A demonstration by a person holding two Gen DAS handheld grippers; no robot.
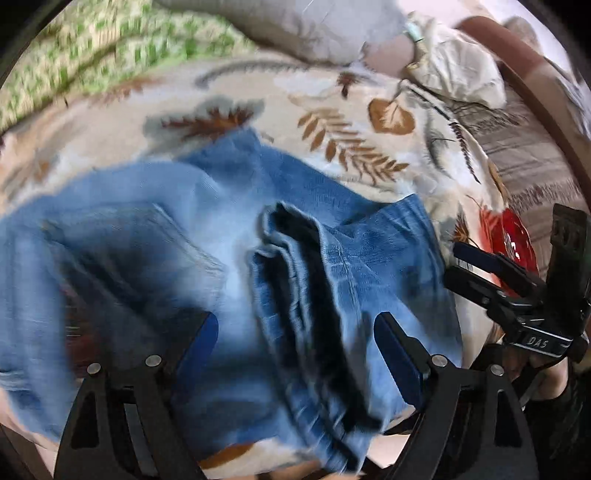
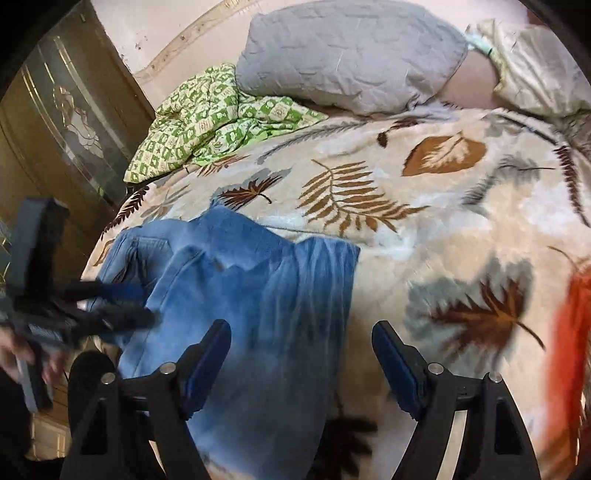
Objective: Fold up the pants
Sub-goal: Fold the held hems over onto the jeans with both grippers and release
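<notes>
The blue pants (image 2: 240, 295) lie folded near the bed's left edge on the leafy blanket (image 2: 424, 229), soft, floppy and a bit heavy, so both wide-open, empty claws, left gripper (image 1: 295, 354) and right gripper (image 2: 301, 354), should pinch a thick folded edge.

From my remote seat I saw a bed under a cream plush blanket printed with brown and grey leaves (image 2: 424, 192). A grey quilted pillow (image 2: 347, 51) lay at its head beside a crumpled green-and-white checked quilt (image 2: 207, 122). A dark wooden cabinet with ornate glass doors (image 2: 62, 122) stood against the pale pink wall (image 2: 155, 22).
</notes>
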